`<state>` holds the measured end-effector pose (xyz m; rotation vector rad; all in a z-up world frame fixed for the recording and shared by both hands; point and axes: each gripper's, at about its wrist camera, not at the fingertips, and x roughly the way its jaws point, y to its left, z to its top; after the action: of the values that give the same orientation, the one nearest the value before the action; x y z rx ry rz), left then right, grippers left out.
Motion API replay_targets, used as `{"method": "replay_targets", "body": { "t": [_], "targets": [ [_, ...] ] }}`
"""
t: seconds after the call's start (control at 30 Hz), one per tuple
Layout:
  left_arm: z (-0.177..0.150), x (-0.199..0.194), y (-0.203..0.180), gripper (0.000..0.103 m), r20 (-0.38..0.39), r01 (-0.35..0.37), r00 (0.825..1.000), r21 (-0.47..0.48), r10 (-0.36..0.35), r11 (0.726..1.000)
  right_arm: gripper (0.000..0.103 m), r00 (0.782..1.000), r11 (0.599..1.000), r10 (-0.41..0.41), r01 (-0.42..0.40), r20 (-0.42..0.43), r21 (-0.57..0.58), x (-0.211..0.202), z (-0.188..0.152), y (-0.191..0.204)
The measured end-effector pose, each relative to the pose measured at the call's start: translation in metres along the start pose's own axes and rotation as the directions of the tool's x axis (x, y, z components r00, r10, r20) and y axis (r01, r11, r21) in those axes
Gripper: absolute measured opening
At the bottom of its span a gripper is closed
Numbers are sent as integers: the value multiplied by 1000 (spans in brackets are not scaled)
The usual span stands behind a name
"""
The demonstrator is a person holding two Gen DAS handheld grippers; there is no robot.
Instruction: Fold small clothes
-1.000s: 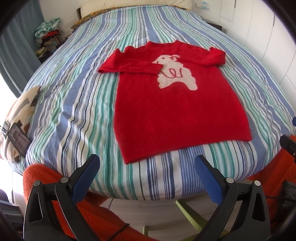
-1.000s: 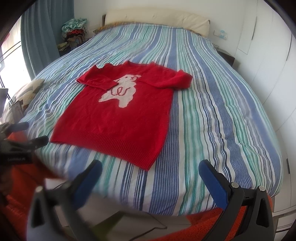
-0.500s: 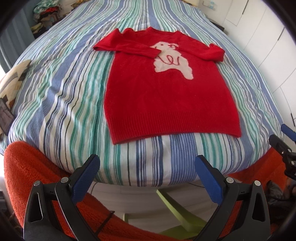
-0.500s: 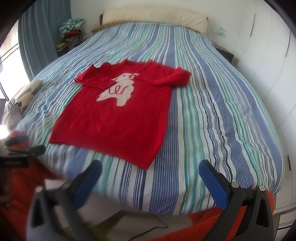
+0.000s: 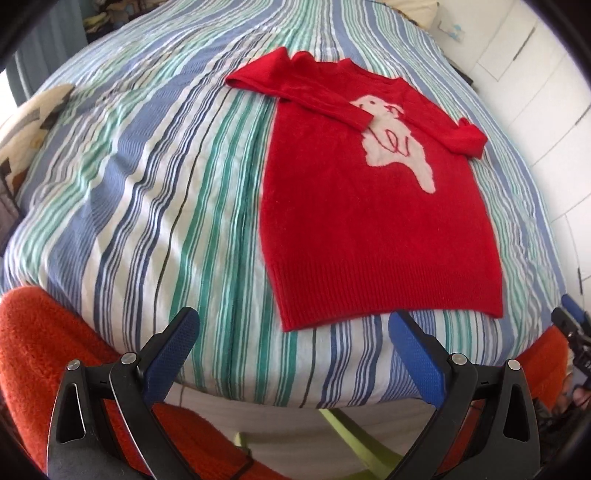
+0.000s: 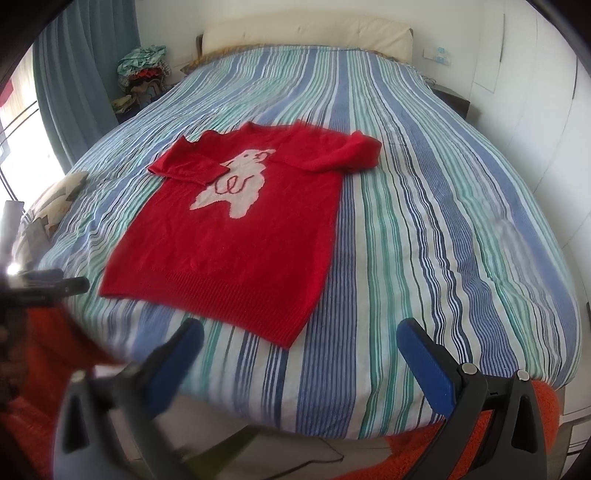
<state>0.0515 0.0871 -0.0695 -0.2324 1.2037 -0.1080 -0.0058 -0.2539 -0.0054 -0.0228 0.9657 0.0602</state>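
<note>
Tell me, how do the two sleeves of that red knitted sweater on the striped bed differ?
On the red knitted sweater, the left-hand sleeve lies flat, folded across the chest, its cuff touching the white animal design. The right-hand sleeve is bunched into a thick roll at the sweater's side, clear of the design. Both are plain red and rest on the striped bedcover.

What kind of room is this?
A bedroom, most likely: a large bed under a striped cover, a padded headboard against the wall, and a red sweater spread flat for folding.
</note>
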Motion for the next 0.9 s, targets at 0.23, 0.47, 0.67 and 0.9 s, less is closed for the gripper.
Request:
{"method": "replay_targets", "body": {
  "t": [0.23, 0.47, 0.67, 0.9],
  "targets": [
    [15, 61, 1, 95, -86, 8, 996, 44, -5, 999, 102, 949, 942, 276, -236, -151, 238, 83, -9, -46],
    [17, 69, -5, 65, -26, -33, 999, 92, 36, 995, 49, 865, 827, 480, -392, -146, 403, 142, -22, -39],
    [18, 39, 6, 4, -32, 26, 999, 71, -24, 997, 4, 903, 893, 395, -333, -170, 302, 124, -3, -34],
    [4, 29, -10, 3, -42, -60, 997, 154, 67, 986, 3, 936, 944, 272, -214, -222, 253, 91, -9, -45]
  ]
}}
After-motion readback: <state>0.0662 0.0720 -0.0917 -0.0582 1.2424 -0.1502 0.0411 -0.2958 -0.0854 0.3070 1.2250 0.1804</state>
